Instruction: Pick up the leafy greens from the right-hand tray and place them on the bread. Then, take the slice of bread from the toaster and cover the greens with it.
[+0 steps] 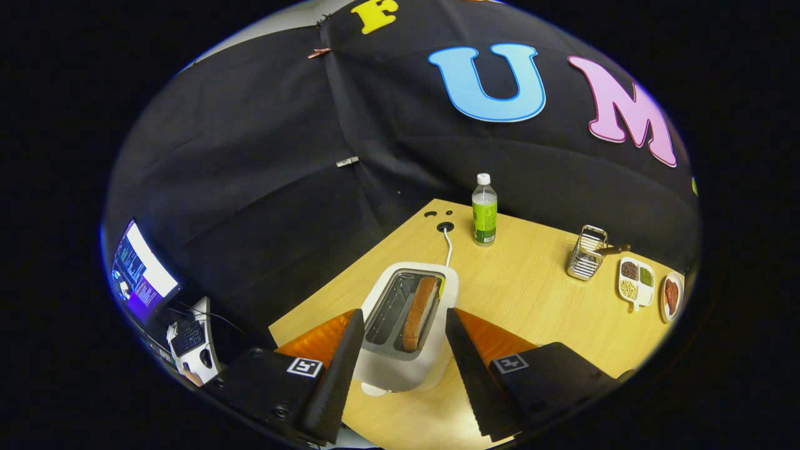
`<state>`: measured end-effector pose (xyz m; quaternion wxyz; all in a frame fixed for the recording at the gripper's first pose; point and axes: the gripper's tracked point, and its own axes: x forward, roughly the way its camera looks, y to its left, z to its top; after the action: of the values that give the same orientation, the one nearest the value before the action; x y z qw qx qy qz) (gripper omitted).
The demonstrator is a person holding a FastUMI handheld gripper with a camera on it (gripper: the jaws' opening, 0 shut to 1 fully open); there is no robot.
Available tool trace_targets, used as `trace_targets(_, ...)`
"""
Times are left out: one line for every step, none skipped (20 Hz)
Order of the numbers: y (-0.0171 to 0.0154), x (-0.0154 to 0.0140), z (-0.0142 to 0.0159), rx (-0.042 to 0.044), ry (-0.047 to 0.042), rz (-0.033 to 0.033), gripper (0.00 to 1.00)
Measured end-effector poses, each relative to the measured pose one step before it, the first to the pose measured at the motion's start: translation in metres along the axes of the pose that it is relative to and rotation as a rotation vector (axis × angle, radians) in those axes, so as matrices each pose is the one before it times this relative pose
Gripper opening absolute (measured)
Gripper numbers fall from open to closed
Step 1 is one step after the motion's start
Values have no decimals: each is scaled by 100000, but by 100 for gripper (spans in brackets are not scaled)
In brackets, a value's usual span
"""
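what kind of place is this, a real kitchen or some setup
Likely a staged recording booth, not a kitchen: a wooden table against black cloth, a toaster holding bread under the open gripper, a monitor beside it.

wood-grain table (531, 300), glossy plastic toaster (400, 369)

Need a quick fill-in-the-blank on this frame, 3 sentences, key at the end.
1. The slice of bread stands in the ____ slot of the toaster, counted as the gripper sees it.
2. The gripper hangs over the toaster with its fingers ____, pressing on nothing.
3. Beyond the toaster, past its cord, stands a ____ with a white cap.

Missing words: right; open; bottle
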<state>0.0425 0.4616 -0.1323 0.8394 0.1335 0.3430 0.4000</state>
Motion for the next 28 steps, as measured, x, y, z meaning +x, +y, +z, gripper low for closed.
trace_targets(-389, 1356, -194, 1868, 1631, -1572, 83)
trace_targets(-427, 1331, -178, 1975, 2056, -1569, 83)
trace_targets(-298, 1079, -230, 2081, 2454, -986, 83)
trace_targets(-132, 1104, -276, 2056, 2006, -470, 83)
trace_targets(-86, 882, -188, 1739, 1577, -588, 80)
trace_targets(-158, 771, -251, 951, 1403, -838, 76)
trace_targets(-82, 731, -372, 250, 1734, -1115, 72)
trace_targets(-263, 197, 1062, -901, -3429, -2651, 67)
trace_targets(-410, 89, -314, -476, 1349, -1320, 52)
trace_targets(205, 86, -344, 1138, 2106, 580, 36)
trace_targets(470, -55, 3, 1354, 91, 511, 21)
trace_targets(37, -147, 90, -1037, -286, -535, 18)
trace_targets(-78, -234, 116, -1318, -596, -137, 14)
trace_targets(309, -367, -67, -525, -61, 1132, 14)
trace_targets(371, -499, 53, 331, -449, 1243, 14)
trace_targets(71, -726, 432, 961, -1206, 540, 13)
trace_targets(-76, -700, 573, 1518, -1547, 649, 14)
trace_targets(36, -753, 729, 1624, -1681, 865, 14)
trace_targets(-1, -843, 783, 1526, -1774, 938, 13)
trace_targets(-38, -1226, 1021, 1719, -2323, 1174, 13)
trace_targets(-82, -964, 595, 1166, -1568, 862, 13)
trace_targets(-53, -1322, 932, 1369, -2524, 1162, 13)
trace_targets(-155, -1218, 792, 937, -2040, 885, 13)
trace_targets(-155, -1284, 796, 644, -2259, 754, 13)
trace_targets(-233, -1480, 829, 361, -1903, 287, 13)
trace_targets(-580, -1398, 645, 307, -1900, -239, 13)
trace_targets(-854, -1307, 462, 210, -1812, -1022, 13)
trace_targets(-1264, -1102, 380, -581, -1863, -2175, 13)
